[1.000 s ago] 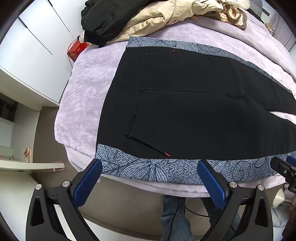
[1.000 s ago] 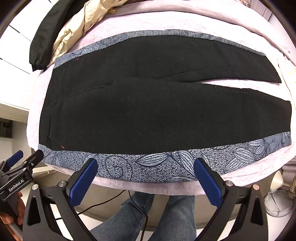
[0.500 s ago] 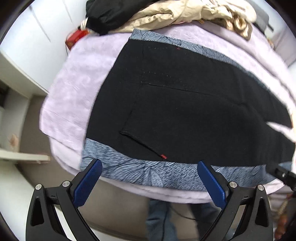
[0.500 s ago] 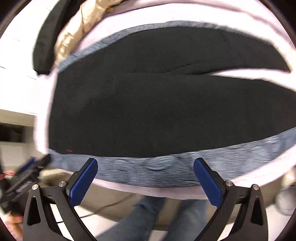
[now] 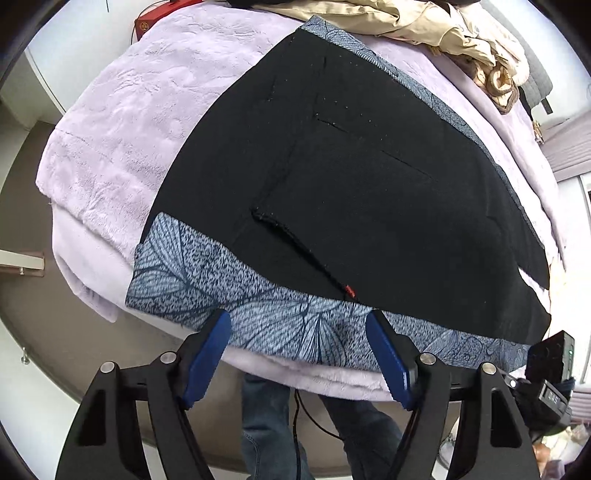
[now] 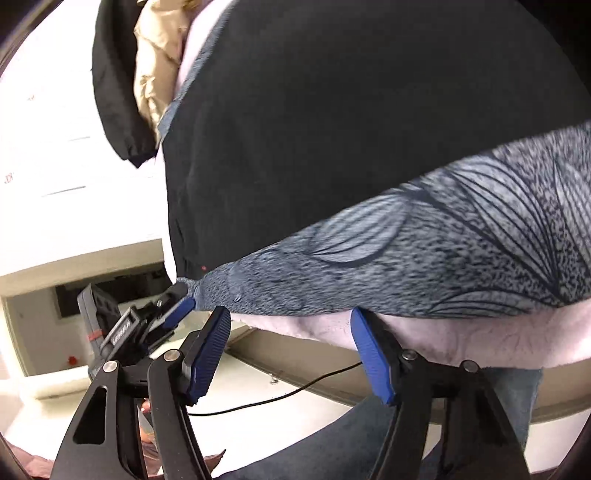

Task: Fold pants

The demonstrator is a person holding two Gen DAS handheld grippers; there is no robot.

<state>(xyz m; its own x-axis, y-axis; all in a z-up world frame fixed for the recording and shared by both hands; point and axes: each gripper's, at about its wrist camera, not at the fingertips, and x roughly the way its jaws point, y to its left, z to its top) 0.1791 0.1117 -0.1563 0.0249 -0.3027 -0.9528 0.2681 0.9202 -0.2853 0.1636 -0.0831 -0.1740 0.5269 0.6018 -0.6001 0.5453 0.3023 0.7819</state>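
Note:
Black pants (image 5: 369,177) with a grey-blue leaf-print side band (image 5: 280,317) lie flat on a lilac blanket. My left gripper (image 5: 299,350) is open, its fingers straddling the near band close to the waist corner. My right gripper (image 6: 291,347) is open at the near edge, just below the band (image 6: 443,266) further along the leg. The pants' black cloth (image 6: 351,129) fills the right wrist view. The left gripper (image 6: 177,306) shows at the left of that view, touching the band's corner.
The lilac blanket (image 5: 133,122) covers the bed. Beige and black clothes (image 5: 424,26) are piled at the far edge. A red box (image 5: 155,16) is at the far left. White cabinets (image 6: 55,147) stand to the left. The person's jeans (image 5: 266,417) and a cable are below.
Both grippers have moved in close to the near edge of the pants. Their fingers have narrowed somewhat but stay open. The right gripper swung toward the waist end.

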